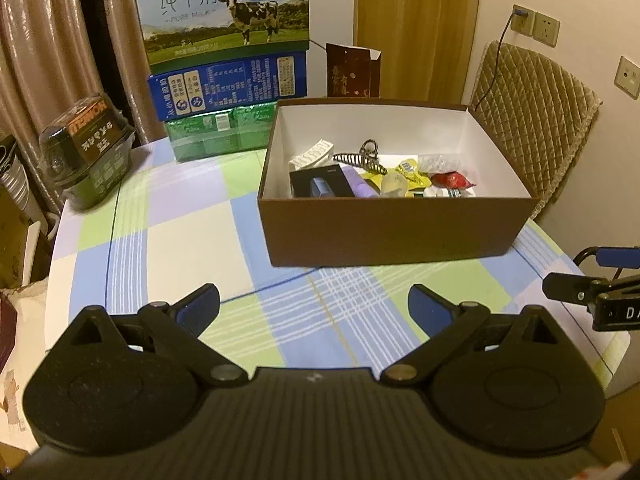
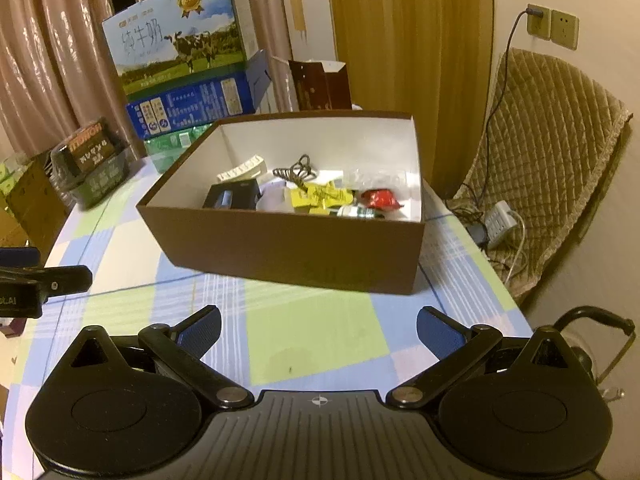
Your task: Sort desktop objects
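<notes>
Both tools hang over the checked table with nothing between their fingers: the left tool has its blue pads spread wide apart, and so does the right tool. The small desktop objects all seem to lie inside the brown box, which sits on the table ahead of both tools: a striped hair claw, a black case, yellow sachets, a red wrapper and a small bottle against the near wall, though its label is too blurred to read. The cloth around the box shows no loose item in either view, so the gathering step looks finished or close to it. If anything remains, the next move calls for finding it outside these views, or for reaching down over the box rim with the fingers kept apart to regroup the contents.
</notes>
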{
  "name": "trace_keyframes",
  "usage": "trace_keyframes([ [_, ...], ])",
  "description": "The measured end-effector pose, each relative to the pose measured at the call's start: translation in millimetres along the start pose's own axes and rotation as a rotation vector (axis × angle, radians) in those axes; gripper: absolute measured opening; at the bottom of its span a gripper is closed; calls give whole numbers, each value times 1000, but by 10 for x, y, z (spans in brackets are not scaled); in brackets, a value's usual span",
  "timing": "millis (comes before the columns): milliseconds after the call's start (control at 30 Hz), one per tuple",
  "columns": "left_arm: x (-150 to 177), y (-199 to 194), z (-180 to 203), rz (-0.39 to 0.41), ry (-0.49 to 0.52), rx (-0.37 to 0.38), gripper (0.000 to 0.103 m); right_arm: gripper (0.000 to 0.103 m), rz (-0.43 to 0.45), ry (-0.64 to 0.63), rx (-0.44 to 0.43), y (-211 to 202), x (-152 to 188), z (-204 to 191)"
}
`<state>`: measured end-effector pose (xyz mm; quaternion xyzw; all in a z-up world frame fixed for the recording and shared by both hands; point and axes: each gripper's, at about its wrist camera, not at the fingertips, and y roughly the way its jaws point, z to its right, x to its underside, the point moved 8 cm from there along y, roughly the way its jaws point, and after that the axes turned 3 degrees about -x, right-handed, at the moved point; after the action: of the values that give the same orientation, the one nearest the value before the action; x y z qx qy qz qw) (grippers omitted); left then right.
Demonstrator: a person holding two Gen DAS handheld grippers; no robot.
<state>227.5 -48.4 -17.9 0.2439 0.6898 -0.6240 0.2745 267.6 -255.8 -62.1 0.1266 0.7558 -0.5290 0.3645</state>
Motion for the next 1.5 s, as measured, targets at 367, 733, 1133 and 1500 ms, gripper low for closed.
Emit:
trace_keyframes([
  [367, 206, -136, -13, -21, 4, -26, 99, 101, -9, -6, 16, -97, 150, -65],
  [733, 282, -223, -6, -29, 1, -48, 99, 101, -25, -1, 11, -147, 274, -94],
  [1133, 419, -205, -4, -59, 4, -60, 100, 101, -70, 22, 8, -136, 420, -116],
  [1500, 497, -173, 22, -79, 15, -53, 100, 101, -96, 35, 12, -101, 497, -119],
])
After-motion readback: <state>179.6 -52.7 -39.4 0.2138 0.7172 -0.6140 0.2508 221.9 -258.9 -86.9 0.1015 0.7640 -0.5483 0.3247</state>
